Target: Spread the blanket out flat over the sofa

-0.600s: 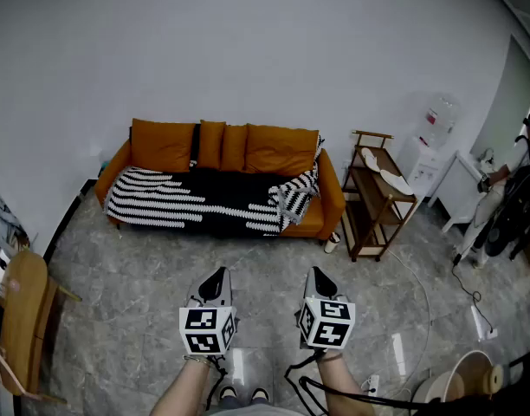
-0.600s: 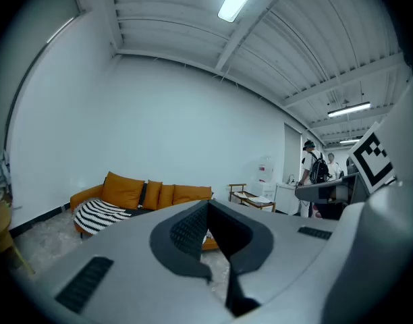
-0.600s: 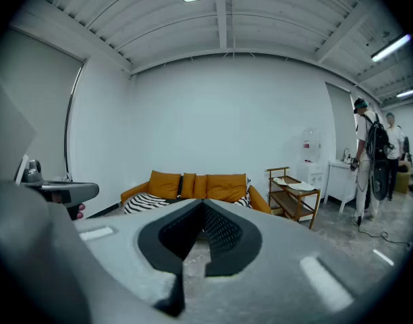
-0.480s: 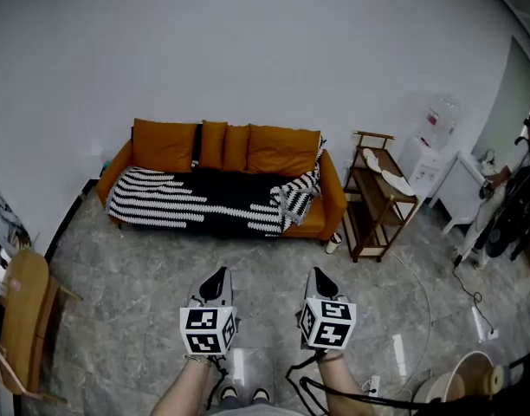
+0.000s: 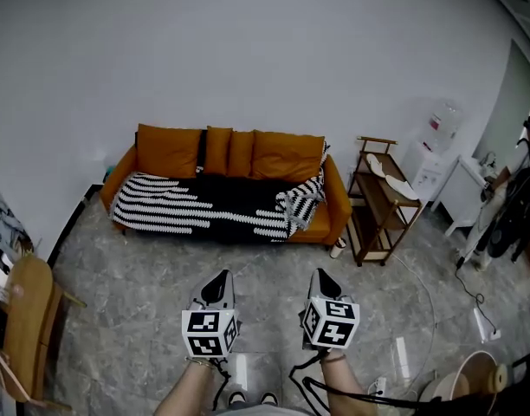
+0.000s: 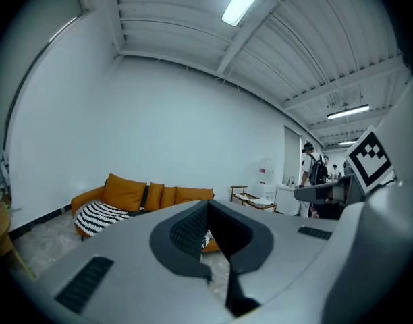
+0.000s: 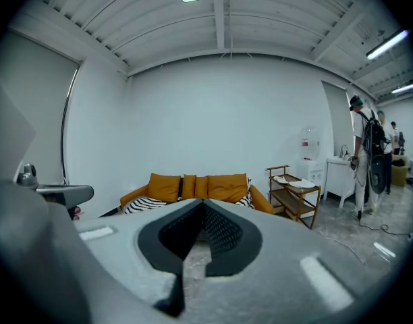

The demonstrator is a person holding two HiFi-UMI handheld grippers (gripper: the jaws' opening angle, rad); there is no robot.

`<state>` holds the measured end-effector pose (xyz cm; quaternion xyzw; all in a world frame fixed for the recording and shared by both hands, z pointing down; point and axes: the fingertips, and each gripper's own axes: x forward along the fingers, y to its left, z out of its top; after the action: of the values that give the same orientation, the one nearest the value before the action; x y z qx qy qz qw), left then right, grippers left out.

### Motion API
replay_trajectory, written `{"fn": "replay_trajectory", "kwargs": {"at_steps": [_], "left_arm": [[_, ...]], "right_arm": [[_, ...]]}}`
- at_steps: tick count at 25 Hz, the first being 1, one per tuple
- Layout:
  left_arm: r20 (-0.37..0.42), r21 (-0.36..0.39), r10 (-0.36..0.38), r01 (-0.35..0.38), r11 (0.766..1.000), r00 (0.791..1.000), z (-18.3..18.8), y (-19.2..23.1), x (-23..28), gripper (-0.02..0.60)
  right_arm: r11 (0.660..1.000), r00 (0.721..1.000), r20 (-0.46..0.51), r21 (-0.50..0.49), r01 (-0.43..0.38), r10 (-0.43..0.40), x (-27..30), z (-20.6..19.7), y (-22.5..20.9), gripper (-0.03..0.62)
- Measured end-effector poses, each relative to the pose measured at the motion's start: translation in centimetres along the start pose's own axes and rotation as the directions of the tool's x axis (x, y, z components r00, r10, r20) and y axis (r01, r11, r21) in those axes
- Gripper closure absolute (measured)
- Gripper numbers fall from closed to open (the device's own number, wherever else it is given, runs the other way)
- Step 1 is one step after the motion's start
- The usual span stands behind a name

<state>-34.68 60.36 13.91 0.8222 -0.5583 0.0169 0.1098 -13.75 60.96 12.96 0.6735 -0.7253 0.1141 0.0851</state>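
An orange sofa (image 5: 321, 206) stands against the far wall. A black-and-white striped blanket (image 5: 196, 208) lies across its seat, with the right end bunched up against the right armrest. Both grippers hover over the floor well short of the sofa. My left gripper (image 5: 218, 277) is shut and holds nothing. The right gripper (image 5: 319, 276) is also shut and empty. In the left gripper view the gripper (image 6: 208, 205) points toward the sofa (image 6: 129, 193) and the blanket (image 6: 97, 214). The right gripper (image 7: 202, 203) faces the sofa (image 7: 213, 186) head-on.
A wooden shelf cart (image 5: 379, 199) stands right of the sofa, with a water dispenser (image 5: 436, 139) and a white table (image 5: 466, 189) beyond it. A person (image 5: 512, 199) stands at the far right. There is a wooden chair (image 5: 24, 317) at left, plus cables and a round bin (image 5: 469, 380) at lower right.
The sofa has slid slightly down and to the right in the head view. Both grippers stay shut and side by side.
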Motion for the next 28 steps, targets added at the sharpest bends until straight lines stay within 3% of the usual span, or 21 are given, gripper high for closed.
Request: {"fn": "replay_trajectory", "kwargs": {"at_steps": [13,21,28], "left_arm": [[-0.043,-0.005,-0.058,0.058,0.998,0.997,-1.2,2.2,2.8,0.58],[-0.061,-0.004,-0.066,0.066,0.998,0.996,-1.6,2.3,7.2,0.58],[-0.048,0.018,-0.044,0.045,0.999,0.998,0.5,3.2,13.0,0.58]], "right_arm": [[0.992,0.992,-0.06,0.049,0.114,-0.111,1.1,-2.2,-1.1,0.589],[0.991,0.99,-0.083,0.051,0.122,-0.117,4.8,-2.2,-3.0,0.589],[0.992,0.993,-0.067,0.068,0.105,-0.1,10.7,0.2,-5.1,0.589]]}}
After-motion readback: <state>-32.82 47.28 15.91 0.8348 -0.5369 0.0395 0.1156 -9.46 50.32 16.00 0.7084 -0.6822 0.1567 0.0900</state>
